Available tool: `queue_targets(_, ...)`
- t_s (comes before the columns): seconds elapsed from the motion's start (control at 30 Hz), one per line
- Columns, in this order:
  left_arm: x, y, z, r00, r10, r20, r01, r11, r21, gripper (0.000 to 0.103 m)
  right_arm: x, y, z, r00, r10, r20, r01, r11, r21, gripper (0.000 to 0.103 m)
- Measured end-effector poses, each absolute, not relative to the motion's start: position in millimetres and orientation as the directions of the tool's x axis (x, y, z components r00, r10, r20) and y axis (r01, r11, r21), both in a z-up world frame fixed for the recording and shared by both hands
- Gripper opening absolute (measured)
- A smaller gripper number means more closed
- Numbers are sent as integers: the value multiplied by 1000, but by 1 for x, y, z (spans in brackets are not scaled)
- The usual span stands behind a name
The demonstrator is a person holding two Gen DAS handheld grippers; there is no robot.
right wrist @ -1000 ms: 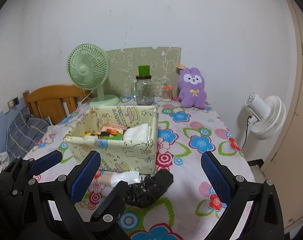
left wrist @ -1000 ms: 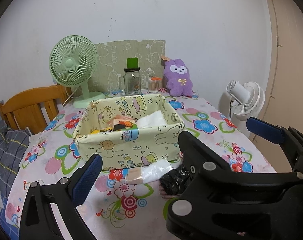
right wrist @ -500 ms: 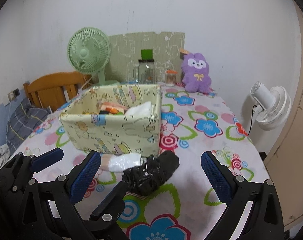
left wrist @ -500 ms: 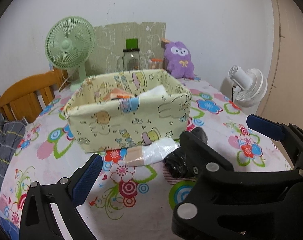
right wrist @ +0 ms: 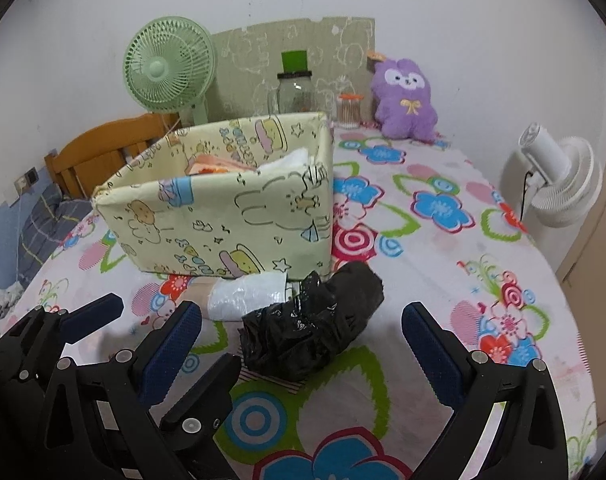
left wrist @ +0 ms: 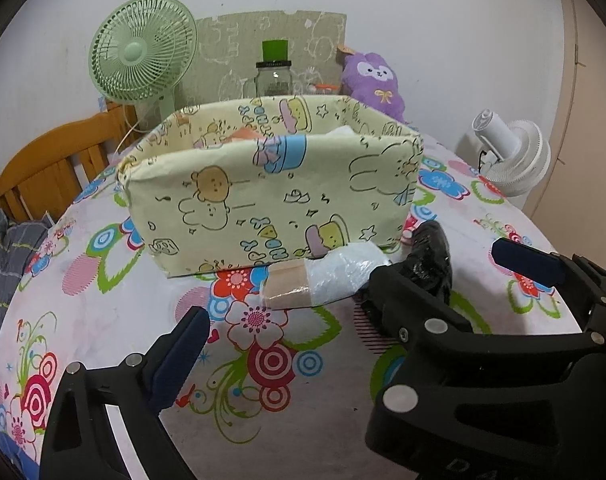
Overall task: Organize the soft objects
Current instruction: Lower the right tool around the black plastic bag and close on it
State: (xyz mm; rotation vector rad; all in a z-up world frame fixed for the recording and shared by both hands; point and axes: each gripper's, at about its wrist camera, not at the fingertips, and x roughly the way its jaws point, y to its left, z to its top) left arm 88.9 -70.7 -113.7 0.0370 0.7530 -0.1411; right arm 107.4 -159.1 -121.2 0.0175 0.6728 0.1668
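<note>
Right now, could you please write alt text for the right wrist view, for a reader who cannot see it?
The open right gripper frames a crumpled black plastic bundle on a floral tablecloth. A clear taped bundle lies beside it, before a yellow cartoon-print fabric box.

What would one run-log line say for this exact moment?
left gripper: empty, jaws closing, aimed at clear-wrapped roll | right gripper: open, empty, facing black bundle | both lie before fabric box

Left gripper (left wrist: 287, 344) closing, empty; right gripper (right wrist: 299, 332) spread wide, both angled downward.
</note>
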Motion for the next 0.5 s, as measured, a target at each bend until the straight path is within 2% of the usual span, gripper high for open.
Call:
queue_targets(0.37, 99, -71, -126, 693, -91, -715, 130, 991, 0, 96, 125, -162, -141, 713, 165, -681, -128, 986, 106, 82)
queue_targets(0.5, 101, -73, -129, 684, -81, -725, 129, 992, 11, 96, 128, -160, -146, 698, 166, -697, -121, 986, 113, 79)
